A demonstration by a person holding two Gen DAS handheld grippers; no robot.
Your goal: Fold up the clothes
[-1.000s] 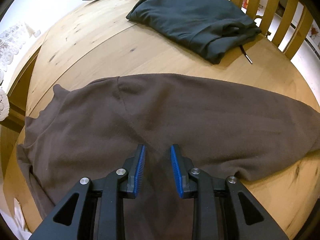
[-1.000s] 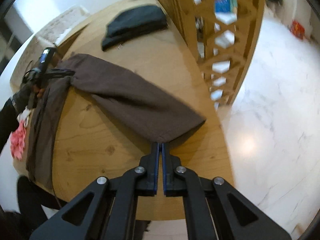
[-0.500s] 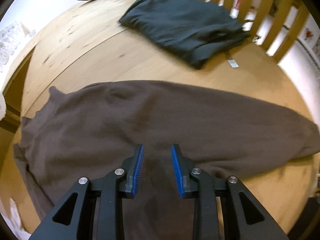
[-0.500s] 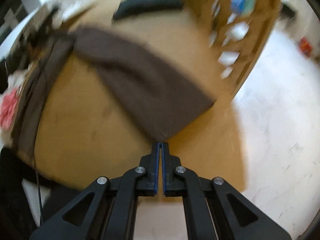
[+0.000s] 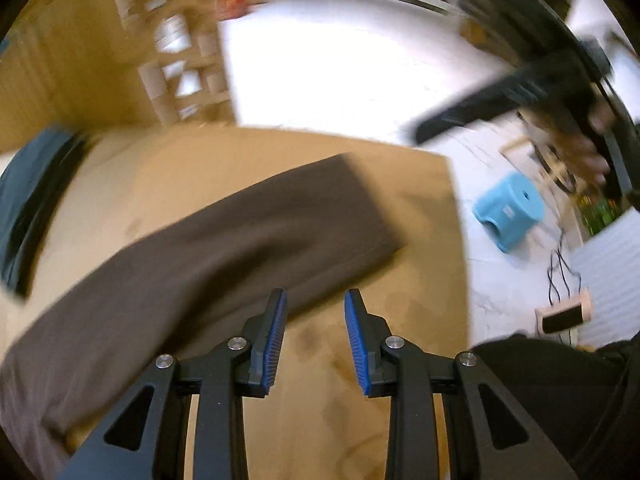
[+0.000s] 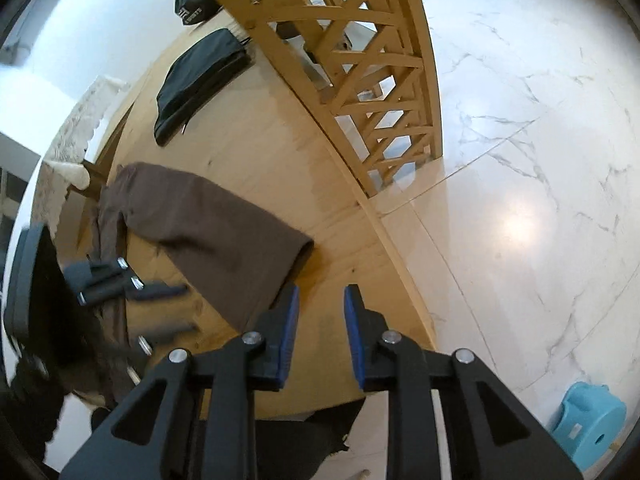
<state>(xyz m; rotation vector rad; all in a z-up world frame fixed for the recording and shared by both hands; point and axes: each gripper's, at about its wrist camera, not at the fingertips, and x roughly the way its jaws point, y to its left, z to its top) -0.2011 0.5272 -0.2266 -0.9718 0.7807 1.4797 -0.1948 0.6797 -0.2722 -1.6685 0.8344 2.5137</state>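
Brown garment (image 6: 208, 232) on table (image 6: 256, 152): soft, limp, light. Pinch sleeve cuff (image 6: 298, 250). Left gripper (image 5: 314, 332) and right gripper (image 6: 318, 316) jaws opening, empty.

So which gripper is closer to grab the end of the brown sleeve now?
Probably the right gripper. Its opening jaws, with nothing between them, sit just beside the sleeve cuff. The left gripper, also opening and empty, is further up the sleeve's edge.
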